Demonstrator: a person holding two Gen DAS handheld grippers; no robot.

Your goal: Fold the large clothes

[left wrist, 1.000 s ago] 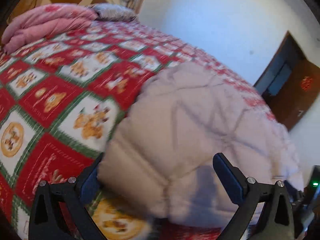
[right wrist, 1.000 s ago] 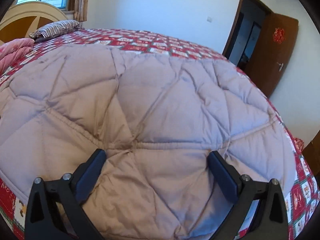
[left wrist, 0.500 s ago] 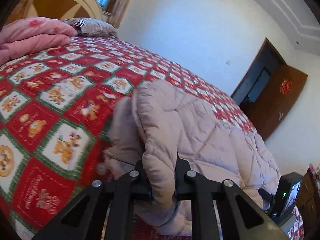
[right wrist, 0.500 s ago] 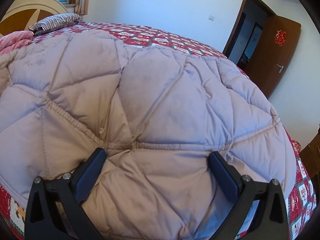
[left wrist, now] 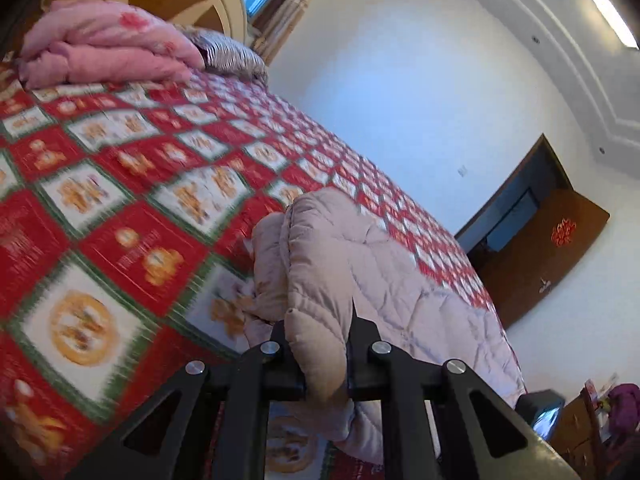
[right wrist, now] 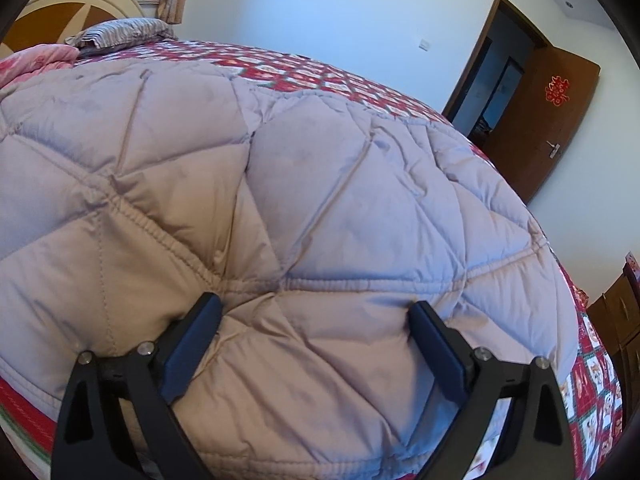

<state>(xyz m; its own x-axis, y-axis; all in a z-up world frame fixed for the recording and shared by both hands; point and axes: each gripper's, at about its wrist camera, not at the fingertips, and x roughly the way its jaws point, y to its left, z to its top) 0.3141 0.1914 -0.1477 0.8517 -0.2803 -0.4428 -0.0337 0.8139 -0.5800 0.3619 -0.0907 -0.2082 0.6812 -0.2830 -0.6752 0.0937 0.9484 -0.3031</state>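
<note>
A large pale pink-beige quilted coat (left wrist: 360, 272) lies on the bed with the red patterned cover (left wrist: 132, 184). My left gripper (left wrist: 320, 344) is shut on a raised fold at the coat's near left edge and holds it above the cover. In the right wrist view the coat (right wrist: 312, 168) fills most of the frame. My right gripper (right wrist: 316, 320) is open, its two fingers pressed down onto the coat's puffy surface with the fabric bulging between them.
A folded pink duvet (left wrist: 108, 48) and a striped pillow (left wrist: 232, 56) lie by the headboard (left wrist: 176, 0). A brown open door (right wrist: 548, 120) stands at the far right. A wooden cabinet (right wrist: 616, 312) is beside the bed's right side.
My left gripper went from open around the coat's edge to shut on it, then lifted the fold upward. My right gripper stayed open on the coat, shifting slightly.
</note>
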